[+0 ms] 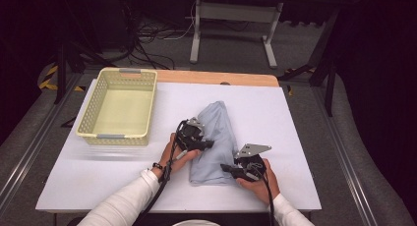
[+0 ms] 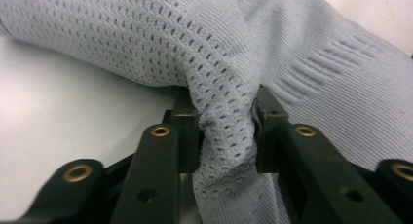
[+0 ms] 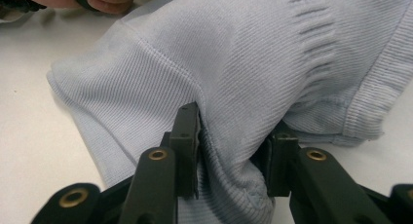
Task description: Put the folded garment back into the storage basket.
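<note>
Garment (image 1: 215,137) long axis front-to-back, narrow end pointing away.

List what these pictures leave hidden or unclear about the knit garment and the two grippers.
- Pale blue knit garment: high view, folded on itself, so its type and underside stay hidden.
- Left gripper: left gripper view, bunched fabric covers the jaws' inner faces.
- Right gripper: right gripper view, cloth hides the gap.
- Basket: its contents are too dim to tell.

Both forearms are extended over the table; left black two-jaw gripper (image 1: 210,144) and right black two-jaw gripper (image 1: 224,167) are clamped, jaws angled inward.
</note>
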Tool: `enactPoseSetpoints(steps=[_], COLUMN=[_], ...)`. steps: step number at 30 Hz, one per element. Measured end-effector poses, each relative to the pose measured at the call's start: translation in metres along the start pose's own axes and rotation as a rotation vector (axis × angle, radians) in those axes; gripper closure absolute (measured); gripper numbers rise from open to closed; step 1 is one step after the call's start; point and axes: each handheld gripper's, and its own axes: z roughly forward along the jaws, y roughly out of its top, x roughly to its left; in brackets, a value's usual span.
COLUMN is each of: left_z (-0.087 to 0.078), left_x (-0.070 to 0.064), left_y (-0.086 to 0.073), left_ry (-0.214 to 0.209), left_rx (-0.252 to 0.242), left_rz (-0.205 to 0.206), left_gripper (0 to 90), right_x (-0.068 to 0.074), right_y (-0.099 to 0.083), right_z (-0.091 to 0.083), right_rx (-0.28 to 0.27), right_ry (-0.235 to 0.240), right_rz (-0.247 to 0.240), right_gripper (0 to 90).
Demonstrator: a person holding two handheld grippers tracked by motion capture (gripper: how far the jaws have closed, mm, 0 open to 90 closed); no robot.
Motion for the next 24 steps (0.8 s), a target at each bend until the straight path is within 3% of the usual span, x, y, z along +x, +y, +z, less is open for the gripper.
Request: enactPoseSetpoints(steps=[19,24], left_z=[-0.017,-0.018], left_x=[-0.019,-0.021], left_y=[0.006,0.007], left_ry=[0.104,0.118], left_rx=[-0.083,-0.09], left_rz=[0.158,0.175], left_gripper=[72.7,72.6], right_x=[0.007,0.008], right_y=[0.001,0.002], right_z=[-0.008,-0.009], right_rx=[-0.056,-0.065], right_ry=[-0.049,-0.055], right_rz=[-0.047,-0.053], right_gripper=[70.6,70.7])
